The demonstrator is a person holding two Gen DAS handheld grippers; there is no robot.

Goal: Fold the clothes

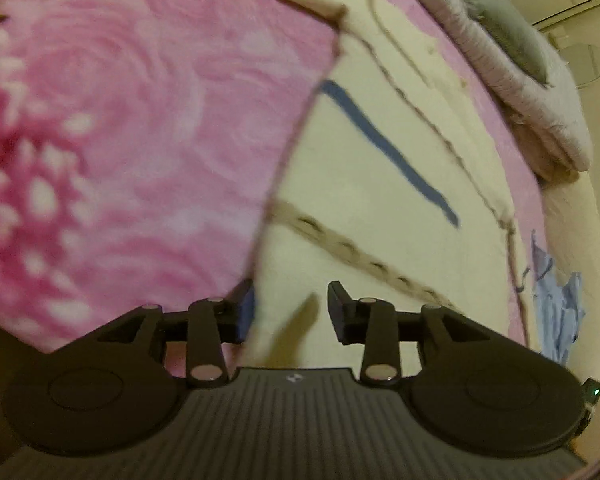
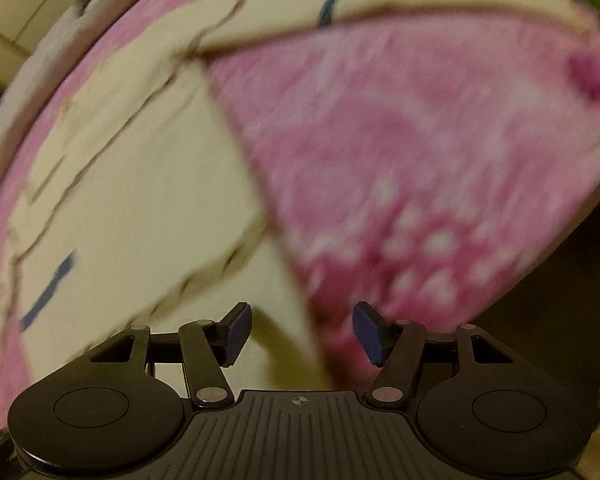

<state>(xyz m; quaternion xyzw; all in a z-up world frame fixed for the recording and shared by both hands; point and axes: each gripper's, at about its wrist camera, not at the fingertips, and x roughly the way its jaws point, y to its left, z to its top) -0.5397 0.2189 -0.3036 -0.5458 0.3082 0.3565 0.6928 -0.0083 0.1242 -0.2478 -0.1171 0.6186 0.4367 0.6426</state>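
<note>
A cream garment (image 1: pixel 380 208) with brown seams and a blue stripe lies spread on a pink flowered bedspread (image 1: pixel 120 128). My left gripper (image 1: pixel 290 312) is open, and the garment's near corner lies between its fingers. In the right wrist view the same cream garment (image 2: pixel 140 200) fills the left side, with the pink bedspread (image 2: pixel 400 160) to its right. My right gripper (image 2: pixel 302 332) is open, with a garment edge running between its fingers. Both views are blurred by motion.
A folded grey-pink quilt (image 1: pixel 512 72) with a grey cushion (image 1: pixel 508 28) lies at the far side of the bed. A crumpled light blue garment (image 1: pixel 556 308) lies at the bed's right edge. Beyond the bed's edge is dark floor (image 2: pixel 560 280).
</note>
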